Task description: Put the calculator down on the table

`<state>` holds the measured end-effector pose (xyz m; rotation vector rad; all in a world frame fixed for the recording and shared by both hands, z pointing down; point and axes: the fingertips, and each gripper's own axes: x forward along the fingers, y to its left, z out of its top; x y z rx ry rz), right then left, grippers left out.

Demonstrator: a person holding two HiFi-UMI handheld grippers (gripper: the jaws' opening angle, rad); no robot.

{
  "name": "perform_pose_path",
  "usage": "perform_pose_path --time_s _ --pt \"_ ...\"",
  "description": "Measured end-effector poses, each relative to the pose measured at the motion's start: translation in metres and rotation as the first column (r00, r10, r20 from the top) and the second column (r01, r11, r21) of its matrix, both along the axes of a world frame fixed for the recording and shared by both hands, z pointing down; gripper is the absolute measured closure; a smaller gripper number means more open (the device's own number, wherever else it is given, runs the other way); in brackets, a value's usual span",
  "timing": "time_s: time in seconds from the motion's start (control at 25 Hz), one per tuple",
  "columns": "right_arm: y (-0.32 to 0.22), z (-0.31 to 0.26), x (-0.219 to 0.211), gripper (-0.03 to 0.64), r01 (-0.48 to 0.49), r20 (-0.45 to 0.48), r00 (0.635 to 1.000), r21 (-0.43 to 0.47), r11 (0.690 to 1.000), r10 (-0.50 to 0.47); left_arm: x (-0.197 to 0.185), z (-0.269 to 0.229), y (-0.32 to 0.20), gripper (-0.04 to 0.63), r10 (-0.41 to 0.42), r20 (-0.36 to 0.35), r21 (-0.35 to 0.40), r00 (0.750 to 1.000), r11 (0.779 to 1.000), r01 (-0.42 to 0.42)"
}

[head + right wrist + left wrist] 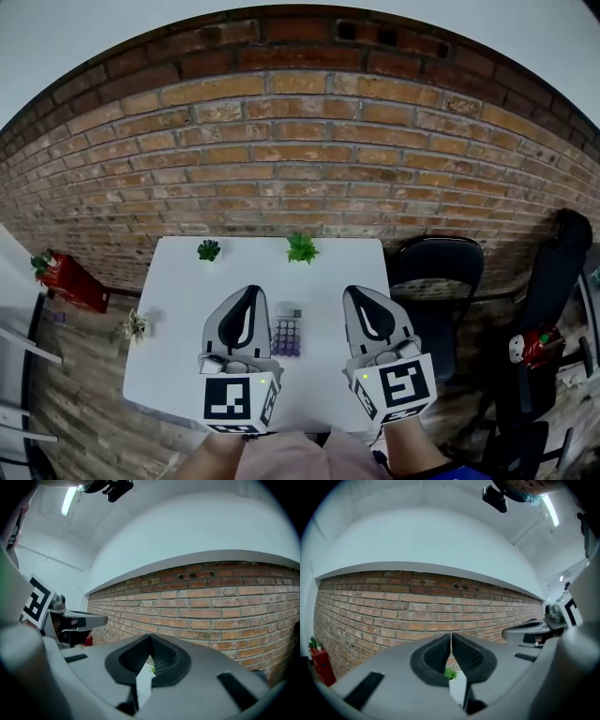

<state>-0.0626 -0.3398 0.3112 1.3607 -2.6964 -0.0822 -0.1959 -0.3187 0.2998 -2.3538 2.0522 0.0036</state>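
Note:
A grey calculator (287, 334) with purple keys lies flat on the white table (173, 323), and neither gripper touches it. In the head view it shows between my two grippers, which are held side by side above the table. My left gripper (249, 292) is shut with nothing between its jaws, and the left gripper view shows its tips (451, 637) meeting in front of the brick wall. My right gripper (359, 293) is shut and empty too, and its tips (150, 640) touch in the right gripper view. Both point level at the wall.
Two small green plants (208, 249) (302, 247) stand at the table's far edge. A black chair (436, 281) is right of the table, with a tall black object (553, 277) beyond it. A red box (67, 279) and another small plant (137, 324) are at the left.

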Motion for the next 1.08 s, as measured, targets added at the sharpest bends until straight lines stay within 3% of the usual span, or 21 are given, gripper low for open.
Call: perform_pose_path --time_s 1.08 --pt "0.005 0.004 -0.013 0.617 0.023 0.01 1.0 -0.002 1.0 -0.023 -0.001 0.01 0.006 0.575 -0.005 0.045 -0.03 0.999 1.0 0.007"
